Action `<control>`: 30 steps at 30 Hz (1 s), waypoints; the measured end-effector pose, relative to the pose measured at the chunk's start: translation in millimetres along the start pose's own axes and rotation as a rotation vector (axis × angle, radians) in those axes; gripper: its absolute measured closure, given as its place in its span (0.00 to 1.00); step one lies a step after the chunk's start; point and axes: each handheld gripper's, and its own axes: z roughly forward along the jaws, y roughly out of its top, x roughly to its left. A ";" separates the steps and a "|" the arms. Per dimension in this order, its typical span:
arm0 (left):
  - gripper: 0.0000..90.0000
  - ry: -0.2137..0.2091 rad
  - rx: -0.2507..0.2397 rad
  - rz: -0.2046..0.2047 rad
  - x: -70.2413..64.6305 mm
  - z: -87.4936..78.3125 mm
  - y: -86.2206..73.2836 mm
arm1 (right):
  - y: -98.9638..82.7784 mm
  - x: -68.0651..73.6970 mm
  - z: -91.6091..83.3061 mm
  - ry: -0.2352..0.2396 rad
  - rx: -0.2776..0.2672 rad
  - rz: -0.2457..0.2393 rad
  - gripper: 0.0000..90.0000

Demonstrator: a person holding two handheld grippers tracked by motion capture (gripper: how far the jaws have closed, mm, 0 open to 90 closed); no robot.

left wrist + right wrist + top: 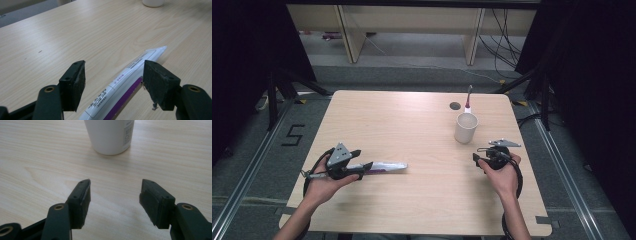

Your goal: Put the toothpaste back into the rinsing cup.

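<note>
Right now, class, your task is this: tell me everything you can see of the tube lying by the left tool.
The tube is a soft squeeze tube, plastic by its look, white with a purple band along one side and small printed text that is too fine to read. Its far end is crimped flat; its near end is cut off by the lower edge of the left gripper view. It lies flat on the wooden table, running lengthwise between the open jaws of the left tool. The right pad seems to touch its purple edge; the left pad stands clear.

A black figure "5" (293, 135) is marked on the floor at the left of the high view. Print on the tube (124, 82) and the cup's label (128, 132) is too small to read.
</note>
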 end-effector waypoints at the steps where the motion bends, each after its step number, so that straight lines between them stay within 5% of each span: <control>1: 0.39 -0.005 0.016 0.007 1.0 0.7 2.5 | 0.6 0.0 0.9 0.008 -0.005 -0.001 0.47; 5: 0.40 -0.030 0.121 0.090 7.9 3.9 13.8 | 1.1 -0.5 -0.8 0.008 -0.002 -0.014 0.47; 6: 0.41 -0.067 0.190 0.145 11.8 5.5 21.2 | 0.9 -0.6 -0.7 0.009 0.004 -0.016 0.47; 7: 0.41 -0.067 0.190 0.145 11.8 5.5 21.2 | 0.9 -0.6 -0.7 0.009 0.004 -0.016 0.47; 15: 0.43 -0.233 0.455 0.397 22.3 15.2 48.7 | 1.7 -1.8 -4.5 0.027 0.030 -0.026 0.47; 19: 0.44 -0.328 0.569 0.472 22.7 27.2 58.8 | 2.2 -2.2 -4.5 0.020 0.029 -0.025 0.47; 27: 0.53 -0.372 0.739 0.579 17.0 61.1 64.6 | 1.1 -0.4 -4.2 0.048 0.047 0.004 0.47; 30: 0.55 -0.382 0.768 0.594 14.8 70.9 64.2 | 1.0 0.5 -5.0 0.046 0.052 0.010 0.47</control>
